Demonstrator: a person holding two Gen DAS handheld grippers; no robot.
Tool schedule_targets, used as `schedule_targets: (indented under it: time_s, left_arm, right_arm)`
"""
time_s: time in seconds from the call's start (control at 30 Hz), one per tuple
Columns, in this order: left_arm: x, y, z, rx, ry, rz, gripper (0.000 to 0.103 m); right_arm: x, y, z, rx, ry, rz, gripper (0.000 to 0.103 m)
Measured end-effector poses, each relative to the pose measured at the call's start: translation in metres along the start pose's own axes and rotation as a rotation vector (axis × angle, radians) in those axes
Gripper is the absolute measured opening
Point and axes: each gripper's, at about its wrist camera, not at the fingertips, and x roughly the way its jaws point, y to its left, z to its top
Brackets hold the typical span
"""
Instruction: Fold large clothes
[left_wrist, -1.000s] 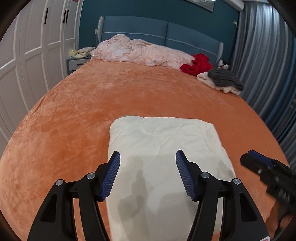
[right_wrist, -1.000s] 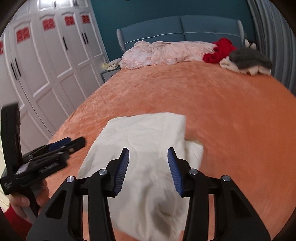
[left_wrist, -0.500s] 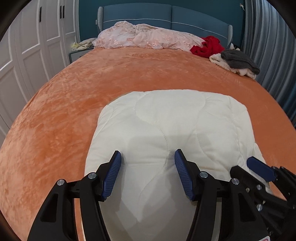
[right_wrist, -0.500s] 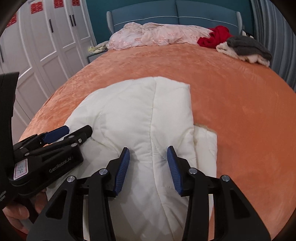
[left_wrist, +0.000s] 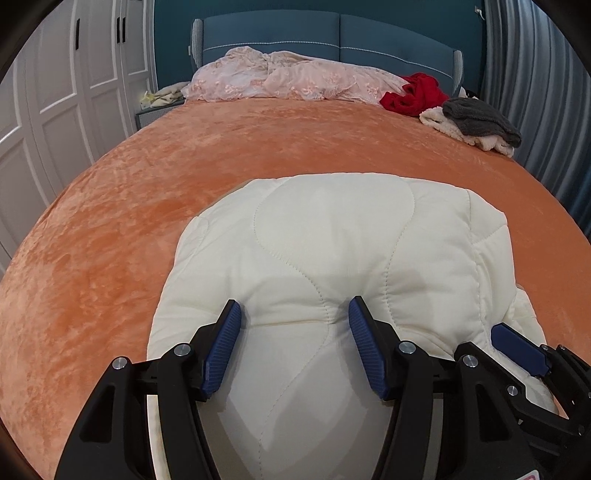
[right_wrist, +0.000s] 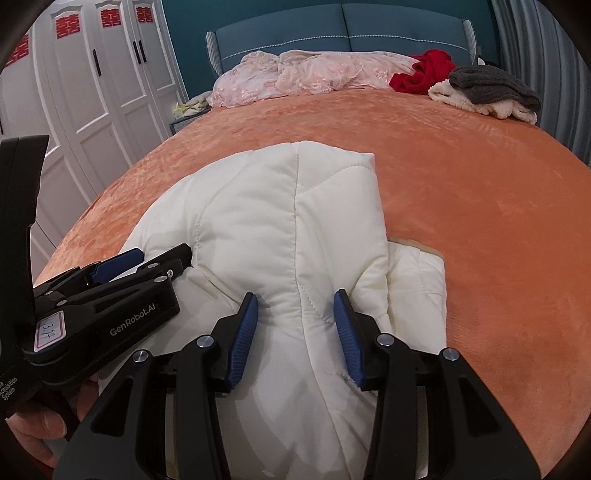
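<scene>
On orange bed (left_wrist: 184, 155) | both tongs (left_wrist: 293, 321) (right_wrist: 295, 314) clenched on bunched cream quilted garment (left_wrist: 332, 229)

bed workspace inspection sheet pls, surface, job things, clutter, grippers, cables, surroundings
surface: orange bedspread, bare in the middle.
job's things: cream quilted garment, folded, near edge of the bed.
clutter: pink bedding, red garment, grey and cream pile by the headboard.
grippers: left gripper and right gripper pressed into the garment, fabric bulging between the jaws; grip not certain.
cables: nothing seen.
surroundings: white wardrobe, blue headboard, grey curtain.
</scene>
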Motion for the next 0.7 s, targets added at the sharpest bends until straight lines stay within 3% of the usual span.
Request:
schedule_targets:
  time_s: [0.37, 0.7]
  left_arm:
    - [-0.004, -0.005, -0.003, 0.015, 0.004, 0.033, 0.059]
    - [-0.061, -0.005, -0.025, 0.001, 0.04, 0.032, 0.067]
  right_arm:
    - [-0.002, 0.001, -0.002, -0.019, 0.021, -0.008, 0.04]
    - [-0.044, -0.004, -0.01, 0.007, 0.125, -0.011, 0.044]
